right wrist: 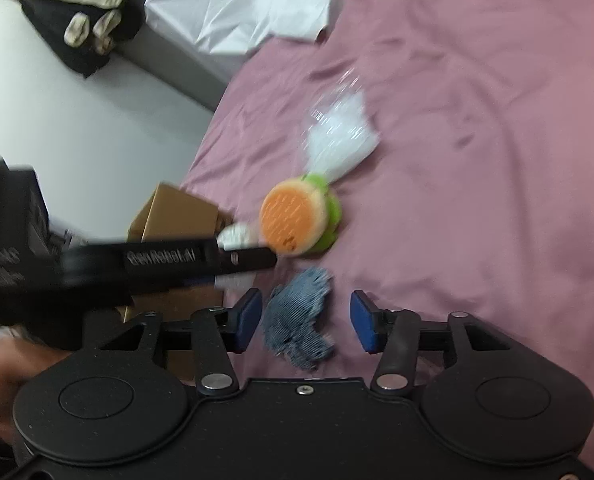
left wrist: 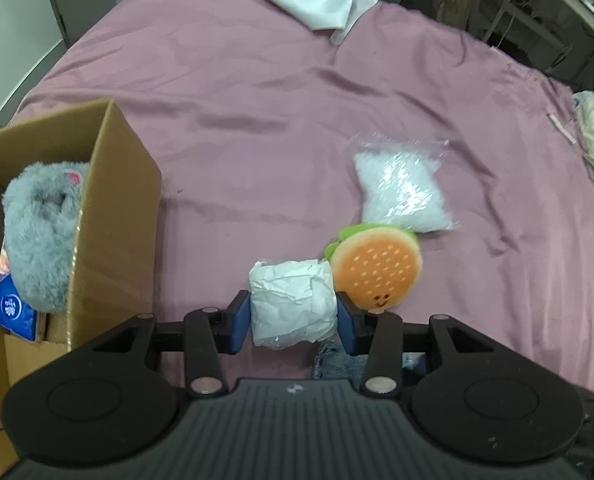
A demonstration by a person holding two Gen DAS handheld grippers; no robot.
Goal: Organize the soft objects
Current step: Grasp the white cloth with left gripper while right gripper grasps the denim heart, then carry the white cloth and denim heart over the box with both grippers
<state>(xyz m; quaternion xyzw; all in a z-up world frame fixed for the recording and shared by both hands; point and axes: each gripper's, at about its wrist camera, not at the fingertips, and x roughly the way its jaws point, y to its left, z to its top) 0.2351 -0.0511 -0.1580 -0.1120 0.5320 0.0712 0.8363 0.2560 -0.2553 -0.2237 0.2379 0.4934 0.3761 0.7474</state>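
The left gripper point(left wrist: 293, 314) has its fingers clamped on a white paper-wrapped roll point(left wrist: 293, 304), the cardboard box point(left wrist: 109, 208) off to their left. The right gripper point(right wrist: 305, 320) is spread wide around a denim scrap point(right wrist: 297, 320), gripping nothing. Mid-sort, I'd say: the roll needs carrying leftward over the box wall.

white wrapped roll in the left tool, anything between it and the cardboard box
Nothing visible on the sheet between them. The white wrapped roll, clamped in the left tool, only has to clear the cardboard box near wall. A grey plush already fills part of the box.
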